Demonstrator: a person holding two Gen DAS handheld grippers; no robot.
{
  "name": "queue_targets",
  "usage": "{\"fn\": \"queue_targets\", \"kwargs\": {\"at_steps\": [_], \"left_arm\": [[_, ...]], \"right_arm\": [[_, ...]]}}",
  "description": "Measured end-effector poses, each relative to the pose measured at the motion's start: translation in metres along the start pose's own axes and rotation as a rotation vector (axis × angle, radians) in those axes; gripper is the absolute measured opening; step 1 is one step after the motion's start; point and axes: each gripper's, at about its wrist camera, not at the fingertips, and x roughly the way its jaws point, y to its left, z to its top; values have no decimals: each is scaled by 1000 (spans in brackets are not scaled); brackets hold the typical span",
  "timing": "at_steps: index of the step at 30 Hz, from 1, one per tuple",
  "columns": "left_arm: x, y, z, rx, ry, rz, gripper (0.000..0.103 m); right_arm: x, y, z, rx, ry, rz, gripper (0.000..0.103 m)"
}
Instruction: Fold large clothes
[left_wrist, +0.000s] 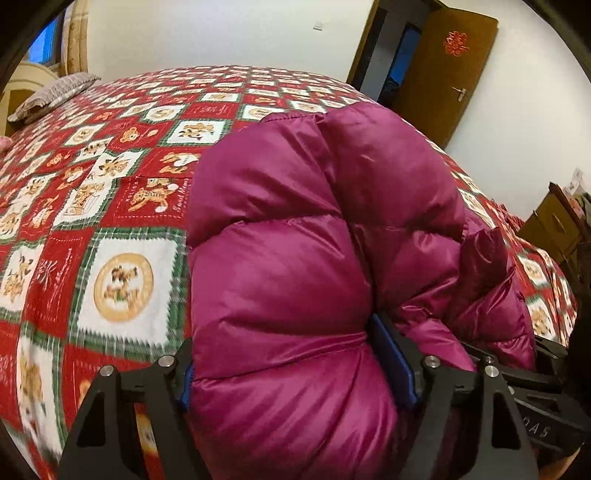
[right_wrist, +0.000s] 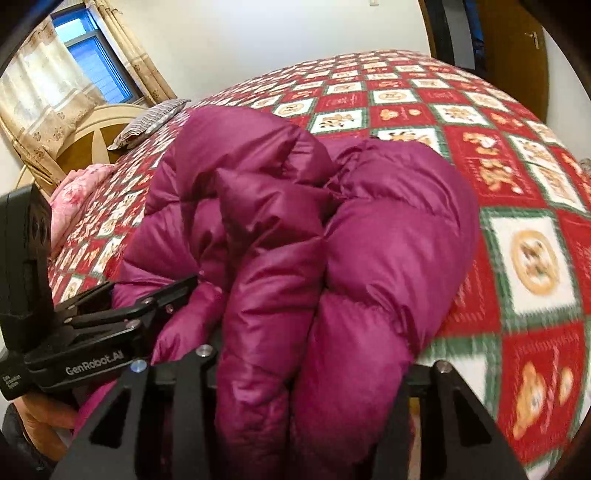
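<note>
A puffy magenta down jacket (left_wrist: 295, 229) lies bunched on the bed. In the left wrist view, a thick quilted roll of it fills my left gripper (left_wrist: 291, 373), and both blue pads (left_wrist: 397, 363) press into it. In the right wrist view the jacket (right_wrist: 369, 229) is gathered into folds, and my right gripper (right_wrist: 317, 373) is shut on a bundle of them. The fingertips are hidden by the fabric. The two grippers sit close side by side: the left gripper (right_wrist: 122, 317) shows at the left of the right wrist view, and the right gripper (left_wrist: 517, 373) shows at the right of the left wrist view.
The bed carries a red, green and white bear-patterned cover (left_wrist: 110, 221). A grey striped pillow (right_wrist: 151, 123) and a pink one (right_wrist: 74, 199) lie near the headboard (right_wrist: 92, 129). A brown door (left_wrist: 443, 74) stands open beyond the bed, and wooden furniture (left_wrist: 554, 225) stands beside it.
</note>
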Motion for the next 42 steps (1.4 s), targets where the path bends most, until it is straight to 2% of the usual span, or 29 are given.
{"fn": "queue_targets", "kwargs": {"at_steps": [4, 12, 22, 33, 42], "left_arm": [[-10, -16, -5, 35, 1, -5, 72], [-24, -47, -11, 77, 10, -67, 70], [-27, -94, -14, 140, 20, -158, 69], [-5, -149, 19, 183, -11, -243, 69], [29, -193, 53, 229, -19, -262, 69]], "right_arm": [[-18, 4, -11, -23, -17, -28, 37], [-52, -22, -31, 93, -61, 13, 35], [-92, -42, -52, 157, -123, -52, 35], [-127, -81, -30, 138, -218, -207, 34], [-141, -133, -2, 163, -267, -317, 34]]}}
